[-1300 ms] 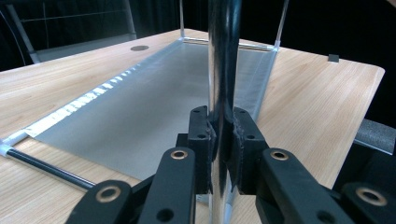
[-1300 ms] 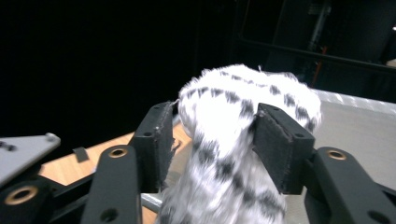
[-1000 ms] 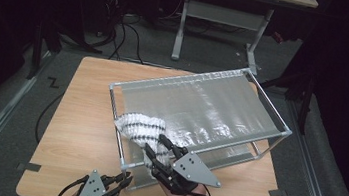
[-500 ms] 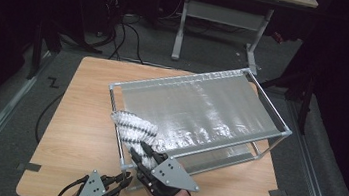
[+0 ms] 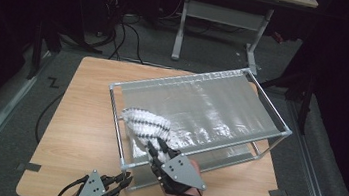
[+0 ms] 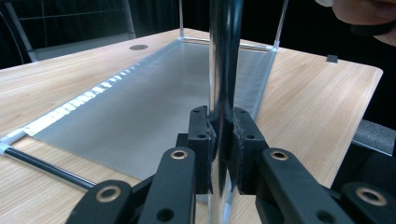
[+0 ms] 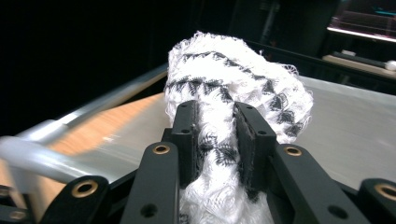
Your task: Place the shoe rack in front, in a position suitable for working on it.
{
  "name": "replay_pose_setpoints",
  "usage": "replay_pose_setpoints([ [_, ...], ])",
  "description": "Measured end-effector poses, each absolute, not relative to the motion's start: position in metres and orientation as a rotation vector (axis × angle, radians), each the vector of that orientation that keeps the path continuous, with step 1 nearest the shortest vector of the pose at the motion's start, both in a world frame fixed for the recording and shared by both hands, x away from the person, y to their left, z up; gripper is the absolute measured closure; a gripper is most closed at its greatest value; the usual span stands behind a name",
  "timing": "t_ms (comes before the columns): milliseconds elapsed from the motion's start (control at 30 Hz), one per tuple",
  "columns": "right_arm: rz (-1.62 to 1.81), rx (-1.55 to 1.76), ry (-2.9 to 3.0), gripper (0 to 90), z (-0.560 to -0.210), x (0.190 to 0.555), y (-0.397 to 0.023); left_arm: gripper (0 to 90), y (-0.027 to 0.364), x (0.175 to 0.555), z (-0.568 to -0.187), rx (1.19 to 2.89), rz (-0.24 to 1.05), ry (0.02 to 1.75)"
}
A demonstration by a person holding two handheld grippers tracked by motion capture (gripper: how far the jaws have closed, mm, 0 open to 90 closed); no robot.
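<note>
At the near left of the table (image 5: 79, 116), the left hand-held gripper (image 5: 119, 182) is clenched on an upright metal post (image 6: 224, 65) at the near corner of the rack frame (image 5: 279, 133); in the left gripper view its 2 jaws press the post from either side. The rack's silvery sheet (image 5: 211, 107) stretches away behind it. Just to the right, the right hand-held gripper (image 5: 153, 148), whose jaws have just been closing, is grasping a white cloth with black zigzag stripes (image 5: 145, 123). The cloth sits bunched on the near left part of the upper sheet, its bulk rising beyond the jaws (image 7: 233, 88).
</note>
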State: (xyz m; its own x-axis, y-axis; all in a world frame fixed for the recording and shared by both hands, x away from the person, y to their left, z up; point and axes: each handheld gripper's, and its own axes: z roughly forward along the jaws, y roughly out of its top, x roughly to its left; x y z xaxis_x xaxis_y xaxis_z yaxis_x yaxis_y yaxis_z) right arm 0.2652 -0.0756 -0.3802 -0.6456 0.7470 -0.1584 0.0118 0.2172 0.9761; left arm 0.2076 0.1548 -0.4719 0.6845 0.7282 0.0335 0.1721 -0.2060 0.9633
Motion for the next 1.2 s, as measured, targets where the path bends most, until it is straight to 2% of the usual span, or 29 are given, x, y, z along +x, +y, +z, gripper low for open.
replay_pose_setpoints([
  [933, 1.184, 1.106, 1.547, 69.9, -0.376, 0.358, -0.274, 80.5, 0.155, 0.208, -0.473, 1.727, 0.587, 0.733],
  [1200, 1.12, 1.196, 1.472, 70.1, -0.373, 0.374, -0.314, 80.5, 0.155, 0.208, -0.472, 1.73, 0.589, 0.732],
])
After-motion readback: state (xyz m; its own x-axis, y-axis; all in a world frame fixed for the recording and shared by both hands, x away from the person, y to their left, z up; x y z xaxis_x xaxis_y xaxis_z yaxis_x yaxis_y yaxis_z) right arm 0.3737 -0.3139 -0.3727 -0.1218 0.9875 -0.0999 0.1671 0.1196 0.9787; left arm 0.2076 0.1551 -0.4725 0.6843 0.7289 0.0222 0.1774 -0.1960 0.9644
